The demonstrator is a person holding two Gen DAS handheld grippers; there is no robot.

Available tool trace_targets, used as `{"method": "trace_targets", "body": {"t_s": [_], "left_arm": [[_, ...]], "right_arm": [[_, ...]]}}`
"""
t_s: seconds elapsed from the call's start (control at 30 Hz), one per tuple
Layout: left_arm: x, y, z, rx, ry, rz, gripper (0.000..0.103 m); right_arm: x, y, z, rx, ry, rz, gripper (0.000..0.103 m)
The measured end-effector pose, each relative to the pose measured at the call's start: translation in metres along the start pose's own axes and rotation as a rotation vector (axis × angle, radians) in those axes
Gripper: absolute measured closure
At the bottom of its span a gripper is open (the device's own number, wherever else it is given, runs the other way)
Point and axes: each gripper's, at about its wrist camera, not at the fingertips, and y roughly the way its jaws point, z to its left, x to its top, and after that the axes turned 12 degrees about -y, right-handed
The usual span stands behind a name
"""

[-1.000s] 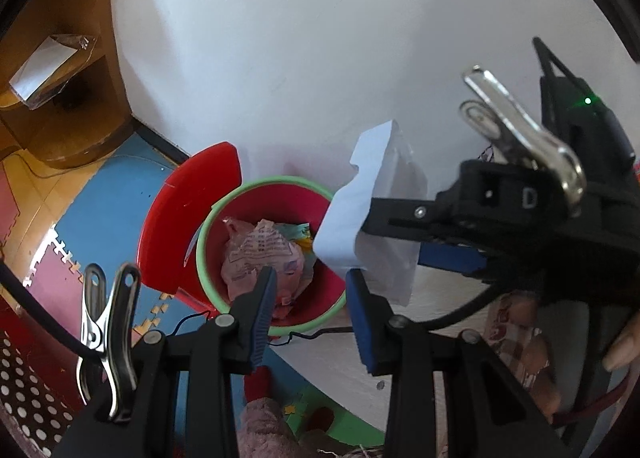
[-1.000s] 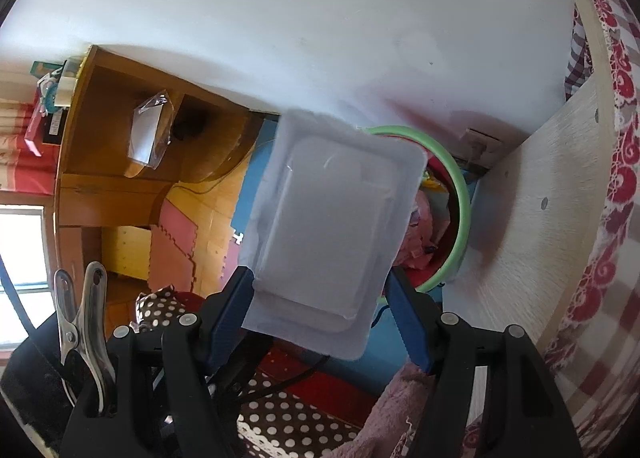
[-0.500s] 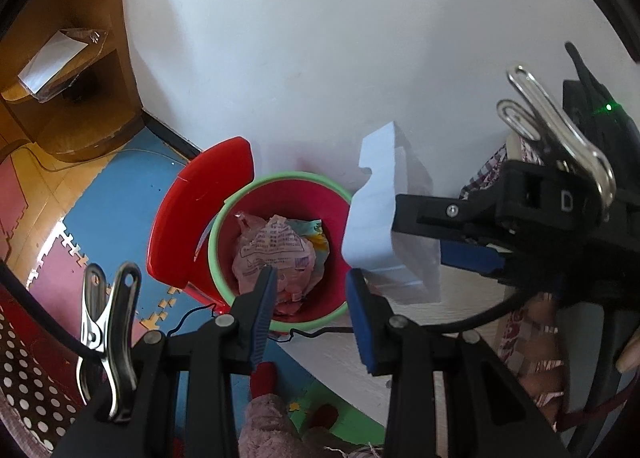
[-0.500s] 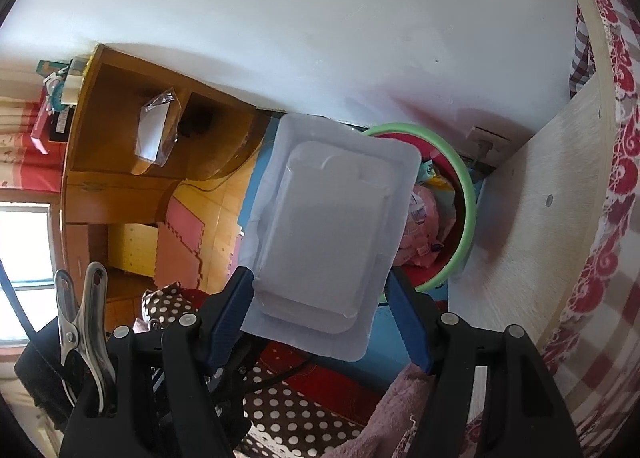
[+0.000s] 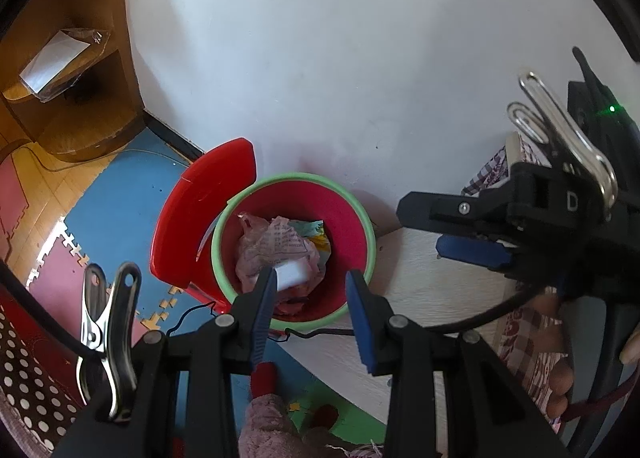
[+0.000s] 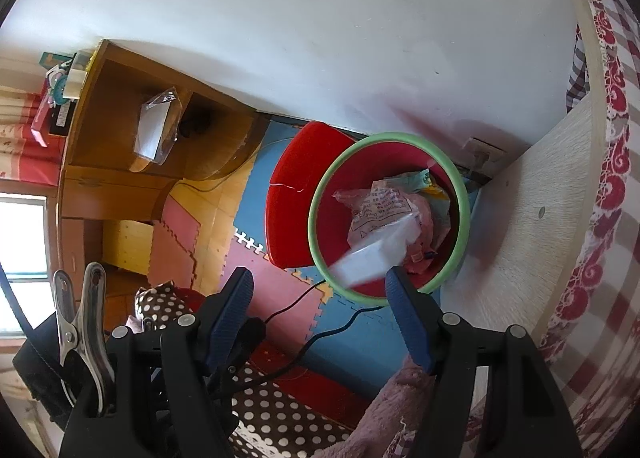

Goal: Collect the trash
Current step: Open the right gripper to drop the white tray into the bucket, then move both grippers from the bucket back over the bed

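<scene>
Landmark: red wastebasket (image 5: pixel 294 248) with green rim, standing on foam floor mats against the white wall.

1. Left hand-held gripper (image 5: pixel 312 300): nearest in its own view, poised above the wastebasket's near rim. Jaws set narrow with nothing between them; it carries no load.

2. Right hand-held gripper (image 6: pixel 320 306): above and short of the wastebasket's near rim, tipped down toward it. Jaws stand wide and empty, the likely reason the packaging is loose.

3. Clear plastic packaging (image 6: pixel 374 254): the task's trash. Blurred, tilted, over the wastebasket's mouth just beyond the right fingertip, apparently dropping in. Whether it touches that finger cannot be told.

4. Crumpled pink printed wrapper (image 6: pixel 382 210): inside the wastebasket, heaped under the packaging.

5. Red lid (image 5: pixel 200 214): propped against the wastebasket's far-left side, leaving the mouth clear for drops.

6. Wooden shelf unit (image 6: pixel 120 130): well beyond the wastebasket, holding a bagged white item.

View differences: the left wrist view shows the right hand-held gripper from outside, beside the wastebasket, and only a white corner of the packaging. The right wrist view shows its full tilted outline, plus the checked cloth (image 6: pixel 608 218).
</scene>
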Motion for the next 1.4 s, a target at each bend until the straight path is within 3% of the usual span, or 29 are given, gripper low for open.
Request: {"method": "trace_targets", "body": {"t_s": [0.8,1.4], "left_arm": [[-0.007,-0.027,0.006,0.024,0.0,-0.025,0.067],[-0.03,-0.053,-0.014,0.084,0.013,-0.056,0.067]], "right_arm": [[-0.01,-0.024,0.015,-0.056,-0.114,-0.054,0.033],[-0.057,-0.071,0.029,-0.005,-0.166,-0.148,0.033]]}}
